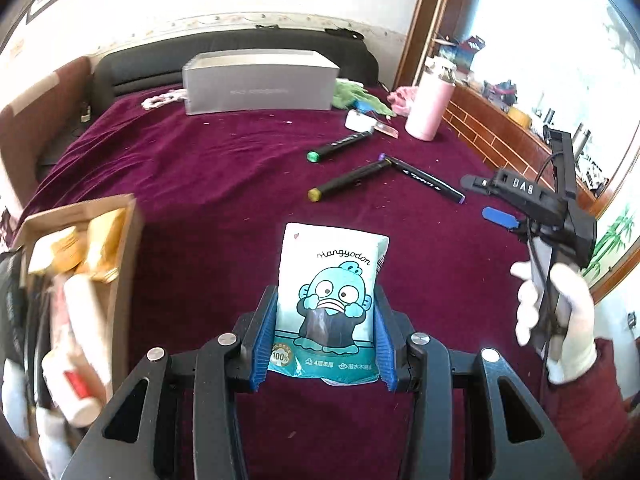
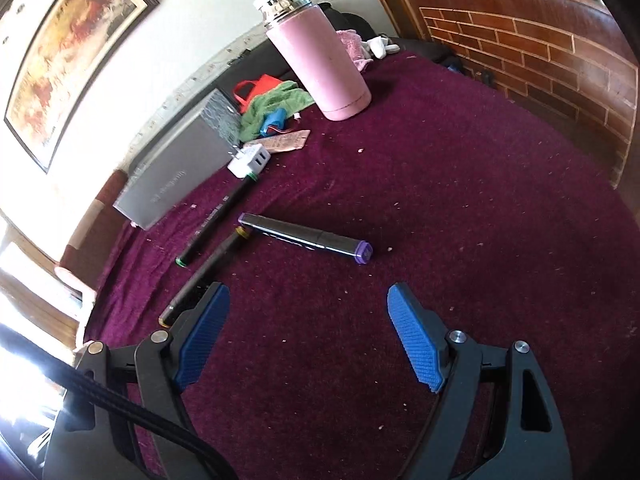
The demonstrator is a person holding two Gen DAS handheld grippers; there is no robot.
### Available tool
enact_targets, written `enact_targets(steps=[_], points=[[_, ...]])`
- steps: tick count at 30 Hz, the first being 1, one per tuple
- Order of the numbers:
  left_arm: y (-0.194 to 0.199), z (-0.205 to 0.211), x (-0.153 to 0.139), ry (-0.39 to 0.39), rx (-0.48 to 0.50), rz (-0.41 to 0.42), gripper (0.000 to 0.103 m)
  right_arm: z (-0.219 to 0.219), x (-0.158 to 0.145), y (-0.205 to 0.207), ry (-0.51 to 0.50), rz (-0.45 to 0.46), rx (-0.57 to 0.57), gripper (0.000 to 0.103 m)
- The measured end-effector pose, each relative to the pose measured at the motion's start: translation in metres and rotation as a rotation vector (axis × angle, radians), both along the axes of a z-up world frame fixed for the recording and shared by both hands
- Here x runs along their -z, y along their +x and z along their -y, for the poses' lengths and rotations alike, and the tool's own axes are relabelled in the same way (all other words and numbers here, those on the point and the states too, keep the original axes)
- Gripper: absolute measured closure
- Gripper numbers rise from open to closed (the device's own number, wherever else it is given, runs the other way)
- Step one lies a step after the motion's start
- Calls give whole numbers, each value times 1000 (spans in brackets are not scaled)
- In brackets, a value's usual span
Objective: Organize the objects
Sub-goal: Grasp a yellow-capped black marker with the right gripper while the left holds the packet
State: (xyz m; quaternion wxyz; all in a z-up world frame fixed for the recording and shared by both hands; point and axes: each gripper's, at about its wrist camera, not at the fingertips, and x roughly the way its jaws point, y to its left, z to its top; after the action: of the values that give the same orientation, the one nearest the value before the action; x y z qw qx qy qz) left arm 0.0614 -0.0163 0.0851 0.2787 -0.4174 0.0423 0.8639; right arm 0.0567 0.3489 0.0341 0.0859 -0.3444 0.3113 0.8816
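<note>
**A:** Right, start at your left hand-held gripper (image 1: 325, 344): its blue pads are pinching the tissue pack (image 1: 330, 300) by its two long edges, low down, with most of the pack standing up and forward beyond the fingers, above the maroon cloth of the table (image 1: 200, 168).

**B:** How will that pack behave in your grip?

**A:** I'd judge it light and soft, with a slick film wrapper. It will squash rather than crack, so you needn't fear breaking it, but a loose hold could let it slide out. Holding it across the narrow width, as you have it, looks sound; nearer the middle would tip less.

**B:** And where would you take it?

**A:** Probably the cardboard box (image 1: 120, 248) at your left, already holding tubes and packets, though it's blurred.

**B:** Your other hand?

**A:** Your right hand-held gripper (image 2: 308, 340) is spread wide with nothing between the pads, hovering near the purple-capped marker (image 2: 306, 238) and the yellow-capped marker (image 2: 208, 272). Those are stiff and round; they may roll, so take them mid-barrel.
</note>
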Motion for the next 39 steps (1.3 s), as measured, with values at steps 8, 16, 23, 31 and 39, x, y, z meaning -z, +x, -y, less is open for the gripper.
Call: enact_targets(steps=[8, 16, 23, 31, 39], points=[[6, 46, -7, 96, -43, 17, 64, 52, -14, -62, -65, 108, -135, 22], [18, 88, -11, 108, -95, -33, 64, 110, 6, -140, 103, 344, -51, 23], [12, 113, -9, 145, -108, -41, 64, 138, 13, -168, 263, 462, -7, 22], [8, 145, -10, 148, -165, -48, 64, 143, 12, -174, 366, 437, -47, 44], [9, 147, -8, 130, -206, -50, 64, 140, 9, -154, 395, 409, -133, 91]])
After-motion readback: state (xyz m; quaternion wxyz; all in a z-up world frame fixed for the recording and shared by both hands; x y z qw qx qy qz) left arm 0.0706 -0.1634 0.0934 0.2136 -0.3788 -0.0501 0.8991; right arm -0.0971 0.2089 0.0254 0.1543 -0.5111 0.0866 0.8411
